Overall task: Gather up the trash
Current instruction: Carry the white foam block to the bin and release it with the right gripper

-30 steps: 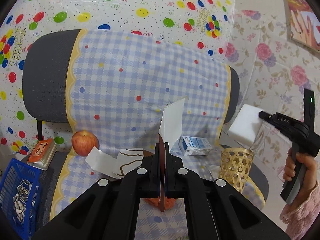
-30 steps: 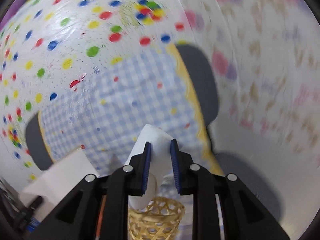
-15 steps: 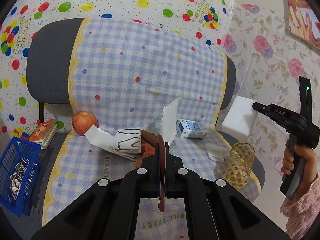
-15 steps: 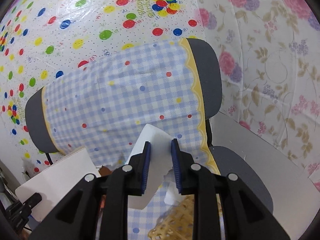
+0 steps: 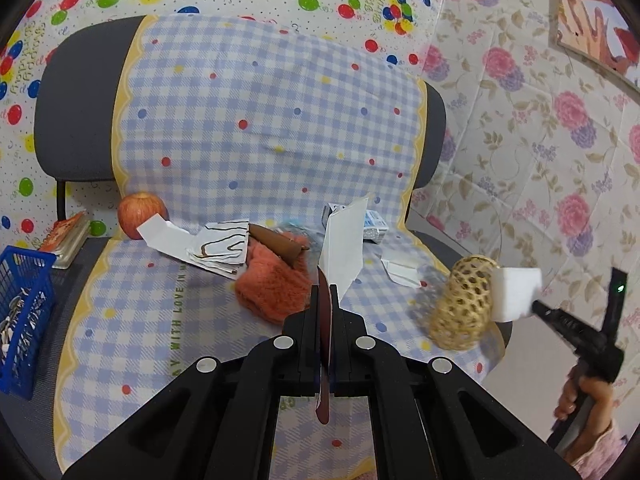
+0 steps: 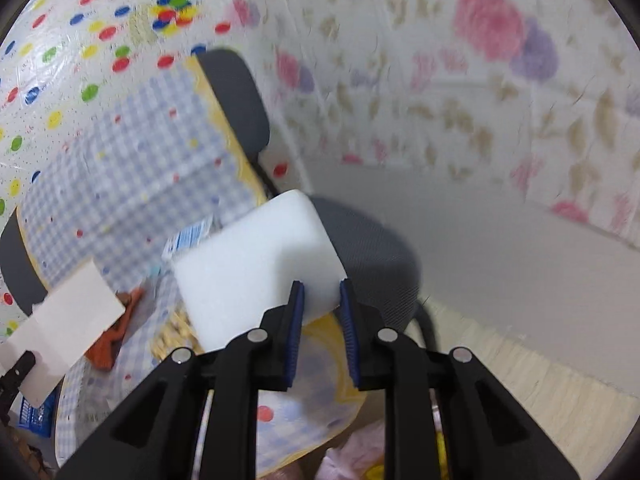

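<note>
My left gripper (image 5: 326, 300) is shut on a flat wrapper, white on one side and brown on the other (image 5: 342, 244), held up above the seat of a chair. My right gripper (image 6: 320, 304) is shut on a white foam block (image 6: 256, 268); the block also shows in the left wrist view (image 5: 514, 294), at the chair's right edge beside a tipped woven wicker cup (image 5: 464, 308). More litter lies on the seat: a brown-striped white wrapper (image 5: 216, 246), a small milk carton (image 5: 374, 226) and a folded white paper (image 5: 400, 270).
The chair wears a blue checked cover (image 5: 260, 120). On it lie an apple (image 5: 140, 214), an orange fuzzy cloth (image 5: 272, 288) and a brown cone (image 5: 276, 242). A blue basket (image 5: 24, 312) and a small book (image 5: 66, 234) sit at the left. Floral wall stands at the right.
The left view has pulled back and up from the seat. The right gripper with the foam block has dropped lower and swung right, now beside the wicker cup, which has tipped over.
</note>
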`<action>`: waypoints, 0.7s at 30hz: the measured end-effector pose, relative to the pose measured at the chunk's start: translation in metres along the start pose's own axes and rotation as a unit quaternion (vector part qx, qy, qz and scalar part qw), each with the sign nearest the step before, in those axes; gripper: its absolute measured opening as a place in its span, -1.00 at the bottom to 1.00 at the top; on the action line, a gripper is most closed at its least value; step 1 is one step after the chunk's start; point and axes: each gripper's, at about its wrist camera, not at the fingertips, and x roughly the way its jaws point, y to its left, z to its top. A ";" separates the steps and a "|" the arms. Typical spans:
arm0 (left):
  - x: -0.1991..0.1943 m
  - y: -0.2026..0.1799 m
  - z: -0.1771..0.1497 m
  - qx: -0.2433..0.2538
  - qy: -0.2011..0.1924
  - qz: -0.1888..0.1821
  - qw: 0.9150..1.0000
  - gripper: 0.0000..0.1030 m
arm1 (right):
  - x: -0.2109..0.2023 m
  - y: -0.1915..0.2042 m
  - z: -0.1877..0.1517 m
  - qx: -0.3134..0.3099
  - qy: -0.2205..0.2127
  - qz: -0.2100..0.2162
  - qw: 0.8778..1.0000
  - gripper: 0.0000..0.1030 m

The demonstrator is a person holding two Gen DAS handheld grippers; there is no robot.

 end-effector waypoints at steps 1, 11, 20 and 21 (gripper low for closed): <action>-0.001 0.000 0.000 -0.001 -0.002 0.000 1.000 -0.96 | 0.013 0.011 -0.001 -0.006 0.019 0.021 1.000 -0.64; -0.021 0.013 0.003 -0.010 -0.019 0.036 0.999 -0.95 | 0.066 0.120 -0.005 -0.119 0.062 0.075 0.988 -0.65; -0.027 0.001 0.001 -0.001 -0.019 0.003 1.000 -0.95 | 0.012 0.086 -0.006 -0.115 0.034 0.057 0.991 -0.65; -0.029 -0.002 0.001 0.004 -0.019 -0.002 1.000 -0.95 | 0.000 0.084 -0.007 -0.120 0.025 0.054 0.991 -0.65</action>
